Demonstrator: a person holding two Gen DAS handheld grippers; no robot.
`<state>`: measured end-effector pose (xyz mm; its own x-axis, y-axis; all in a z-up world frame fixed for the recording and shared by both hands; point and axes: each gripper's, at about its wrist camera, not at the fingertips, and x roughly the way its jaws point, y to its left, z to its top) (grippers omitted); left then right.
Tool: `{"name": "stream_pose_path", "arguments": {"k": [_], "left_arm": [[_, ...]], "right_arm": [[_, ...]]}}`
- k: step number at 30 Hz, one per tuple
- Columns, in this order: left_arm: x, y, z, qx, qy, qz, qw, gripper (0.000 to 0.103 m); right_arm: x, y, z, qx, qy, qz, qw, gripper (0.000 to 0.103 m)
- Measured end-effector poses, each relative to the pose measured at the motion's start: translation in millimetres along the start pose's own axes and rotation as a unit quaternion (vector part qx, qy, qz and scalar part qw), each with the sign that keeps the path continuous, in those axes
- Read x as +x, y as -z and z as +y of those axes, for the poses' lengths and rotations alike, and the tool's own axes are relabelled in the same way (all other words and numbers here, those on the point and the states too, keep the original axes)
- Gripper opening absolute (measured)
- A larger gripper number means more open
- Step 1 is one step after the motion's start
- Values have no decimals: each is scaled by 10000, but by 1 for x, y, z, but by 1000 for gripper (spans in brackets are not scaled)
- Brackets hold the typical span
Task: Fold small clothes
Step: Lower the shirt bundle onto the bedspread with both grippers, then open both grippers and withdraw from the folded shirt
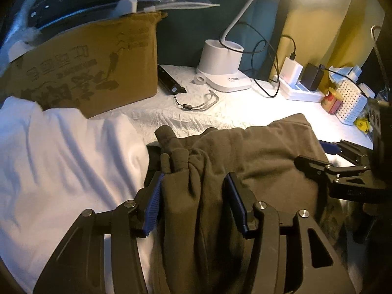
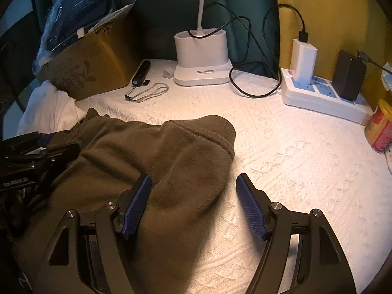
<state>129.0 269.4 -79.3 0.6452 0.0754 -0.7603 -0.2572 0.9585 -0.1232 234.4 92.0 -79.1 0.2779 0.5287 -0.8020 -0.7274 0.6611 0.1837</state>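
A brown fleece garment (image 1: 257,152) lies folded on the white textured cover (image 2: 294,152), its ribbed hem (image 2: 215,132) pointing away from me. My left gripper (image 1: 194,203) stands open over the garment's bunched left side, and folds of the cloth lie loosely between its blue pads (image 1: 153,210). My right gripper (image 2: 193,203) is open wide at the garment's right edge. Its left pad (image 2: 137,203) rests against the cloth and its right pad is over the bare cover. Each gripper shows at the edge of the other's view. A white garment (image 1: 61,152) lies to the left.
A cardboard box (image 1: 98,68) stands at the back left, with a black stick-shaped device (image 1: 169,79) and a strap beside it. At the back are a white lamp base (image 2: 201,56) with cables and a power strip (image 2: 318,95). A red tin (image 2: 379,129) and a white basket (image 1: 350,105) stand at the right.
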Motion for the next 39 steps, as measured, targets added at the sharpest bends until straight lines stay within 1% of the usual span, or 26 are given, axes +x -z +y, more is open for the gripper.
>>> {"name": "stream_pose_path", "arguments": {"k": [2,3,5,8,11,19,27,33,36,37,38,39], "left_arm": [[-5,2,-2,15,-20,-6,10000,52],[-6,3,-2,16,-19,-2,10000,52],[-11,6,-5,14,-9,-21,10000,52],[-16,9,-8,-15,21,-39,10000,52],[-22,14,-11,-74,160,-34,9998,52],[-38,20,-24,31,268,-132,9995,52],[-54,31,-37,105,479,-207,9986,52],[-66,43,-48,197,479,-230,9984,52],[-74,49,-55,226,475,-288,9982,52],[-76,51,-56,219,465,-298,9982,53],[-79,53,-59,215,465,-315,9982,59],[-82,55,-62,210,469,-349,9981,69]], "right_arm": [[-2,2,-1,-21,5,3,10000,75],[-4,3,0,-41,39,-13,10000,78],[-8,6,0,-23,128,-42,9999,81],[-14,13,-2,31,162,-31,9999,81],[-19,19,-2,45,220,-8,9997,81],[-38,38,-1,91,365,20,9993,81],[-56,56,2,186,465,42,9987,81],[-75,69,2,297,570,-6,9979,81],[-87,74,1,320,699,-32,9970,81],[-91,76,0,329,725,-52,9968,81],[-97,78,-1,354,770,-76,9964,81],[-100,80,-1,373,806,-90,9960,81]]}}
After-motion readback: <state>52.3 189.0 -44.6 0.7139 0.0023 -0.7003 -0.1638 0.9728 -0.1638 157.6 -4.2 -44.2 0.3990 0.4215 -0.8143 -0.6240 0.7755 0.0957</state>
